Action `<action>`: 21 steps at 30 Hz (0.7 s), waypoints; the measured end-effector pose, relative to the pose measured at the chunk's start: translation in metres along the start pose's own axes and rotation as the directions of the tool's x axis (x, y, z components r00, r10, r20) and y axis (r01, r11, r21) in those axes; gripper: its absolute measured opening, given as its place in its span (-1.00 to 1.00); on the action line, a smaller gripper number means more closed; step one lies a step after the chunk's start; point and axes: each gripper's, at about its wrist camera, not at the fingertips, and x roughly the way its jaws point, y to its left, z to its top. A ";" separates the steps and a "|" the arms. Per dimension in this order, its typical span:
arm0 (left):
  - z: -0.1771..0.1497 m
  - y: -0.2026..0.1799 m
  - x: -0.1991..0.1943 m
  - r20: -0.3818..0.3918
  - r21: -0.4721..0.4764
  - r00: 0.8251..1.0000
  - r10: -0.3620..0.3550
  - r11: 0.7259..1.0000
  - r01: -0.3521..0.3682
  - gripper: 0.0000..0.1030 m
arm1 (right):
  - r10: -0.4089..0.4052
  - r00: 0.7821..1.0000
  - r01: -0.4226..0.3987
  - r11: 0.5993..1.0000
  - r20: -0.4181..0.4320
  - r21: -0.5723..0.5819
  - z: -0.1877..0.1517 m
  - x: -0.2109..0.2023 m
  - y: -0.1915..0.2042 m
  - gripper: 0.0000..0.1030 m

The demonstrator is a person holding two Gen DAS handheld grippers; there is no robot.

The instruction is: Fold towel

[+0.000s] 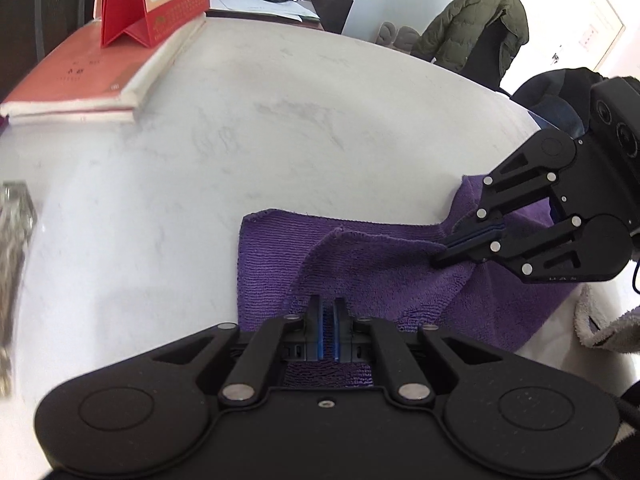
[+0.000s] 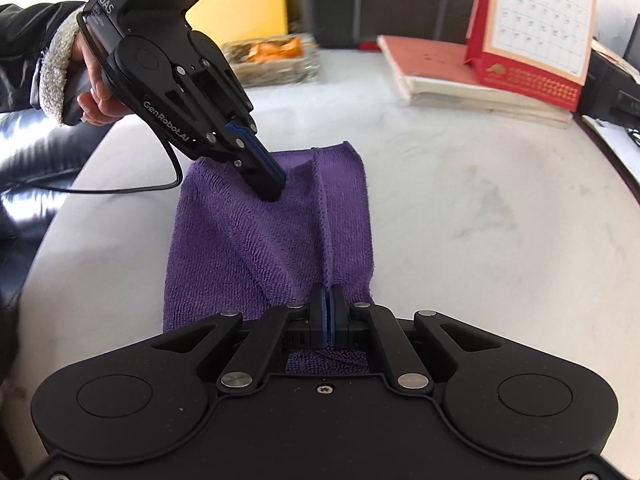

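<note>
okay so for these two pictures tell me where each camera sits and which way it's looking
Left wrist: on the left gripper, looking down across the white table; shows its own fingers and the right gripper, both shut on the purple towel.
Right wrist: on the right gripper, facing the left gripper, the hand holding it and a sleeve.
Shared: towel, table, red calendar, books.

left gripper [image 2: 276, 188]: "GenRobot.AI" | its camera head: "DAS", perhaps partly hidden
</note>
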 end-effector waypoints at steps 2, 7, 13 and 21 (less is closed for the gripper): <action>-0.008 -0.004 -0.003 0.006 -0.012 1.000 0.003 1.000 -0.003 -0.91 | 0.005 1.000 -0.005 1.000 -0.006 -0.004 -0.003 -0.003 0.008 -0.97; -0.014 0.000 -0.019 0.049 -0.068 0.997 0.065 0.996 -0.062 -0.91 | 0.001 1.000 -0.001 1.000 -0.021 -0.012 -0.001 -0.003 0.015 -0.86; -0.023 0.000 -0.052 0.108 -0.092 0.986 0.124 0.989 -0.114 -0.90 | 0.008 1.000 -0.008 0.999 0.018 -0.037 0.025 -0.017 0.009 -0.40; -0.030 -0.037 -0.039 0.116 -0.038 0.988 0.098 0.995 -0.094 -0.90 | 0.092 0.996 -0.088 0.986 0.020 -0.144 0.081 0.026 0.004 -0.32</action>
